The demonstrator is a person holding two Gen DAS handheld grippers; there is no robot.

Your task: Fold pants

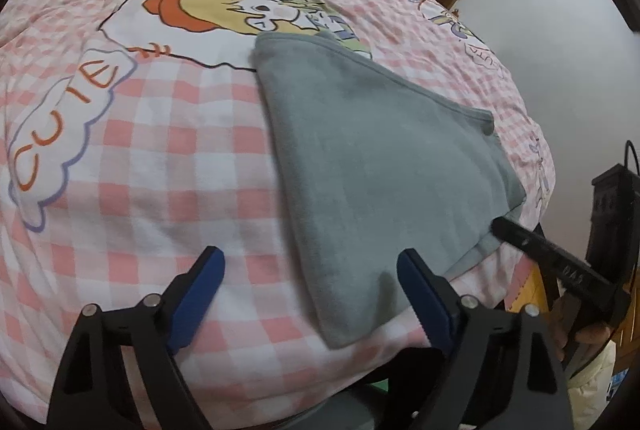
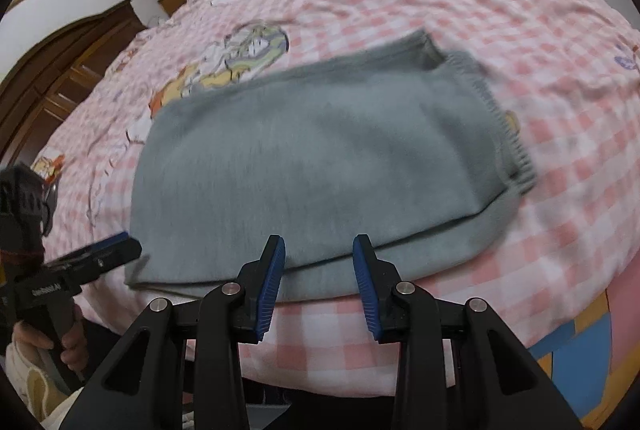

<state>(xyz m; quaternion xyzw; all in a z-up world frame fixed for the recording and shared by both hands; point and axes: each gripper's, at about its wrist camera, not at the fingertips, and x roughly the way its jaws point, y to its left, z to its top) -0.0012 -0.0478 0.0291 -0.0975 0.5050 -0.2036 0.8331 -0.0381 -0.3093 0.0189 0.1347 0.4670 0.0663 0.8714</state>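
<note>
Left wrist view: the left gripper (image 1: 310,270) points downward at the near part of the bed (image 1: 172,158), its two blue-padded fingers (image 1: 200,294) spread wide with nothing clamped between them. One finger stands over the pink checked quilt, the other over the near corner of the grey pants (image 1: 360,158), and whether that pad touches the cloth cannot be told. The pants lie folded into a flat, roughly rectangular stack on the quilt, close to the near edge of the bed. At the right of this view the right gripper (image 1: 500,226) comes in as a dark bar whose tip sits at the near right corner of the stack; the hand (image 1: 588,338) that carries it shows below, wrapped around the handle.

Right wrist view: the right gripper (image 2: 319,246) is likewise tilted down toward the near edge of the pants (image 2: 312,158), jaws partly parted, and no cloth is pinched between the pads. The folded edge of the stack lies just beyond the fingertips (image 2: 276,250). The picture is smeared by motion. At the left the left gripper (image 2: 116,246) reaches the near left corner of the pants, held by a hand (image 2: 60,342) closed around its grip, with a pale sleeve (image 2: 32,382) below
</note>
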